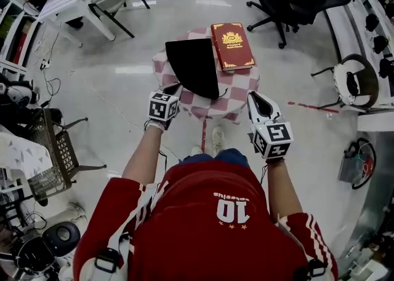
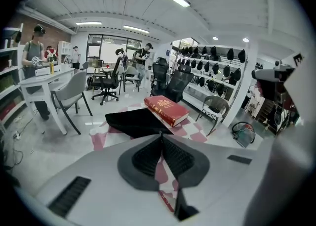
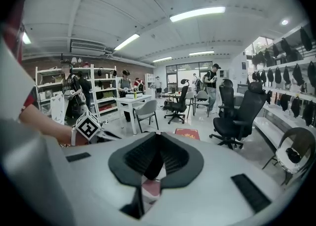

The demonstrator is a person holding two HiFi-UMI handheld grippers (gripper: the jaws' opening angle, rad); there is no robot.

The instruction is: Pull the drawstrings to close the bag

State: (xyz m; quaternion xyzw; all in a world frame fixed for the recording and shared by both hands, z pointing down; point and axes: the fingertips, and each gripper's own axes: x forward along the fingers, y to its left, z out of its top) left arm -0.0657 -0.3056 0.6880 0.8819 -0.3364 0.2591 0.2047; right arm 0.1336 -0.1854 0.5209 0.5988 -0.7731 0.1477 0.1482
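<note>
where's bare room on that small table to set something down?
Best on the table: the near-right checkered patch, bordered by the black bag, the red book and the rim. Thin strip left of the bag too. Centre and far right are taken.

Checkered table [image 1: 237, 92]: black bag [image 1: 194, 64], red book [image 1: 232, 45], apparently touching.

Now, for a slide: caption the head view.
Left gripper, right gripper shut by black bag, red book on checkered table.
</note>
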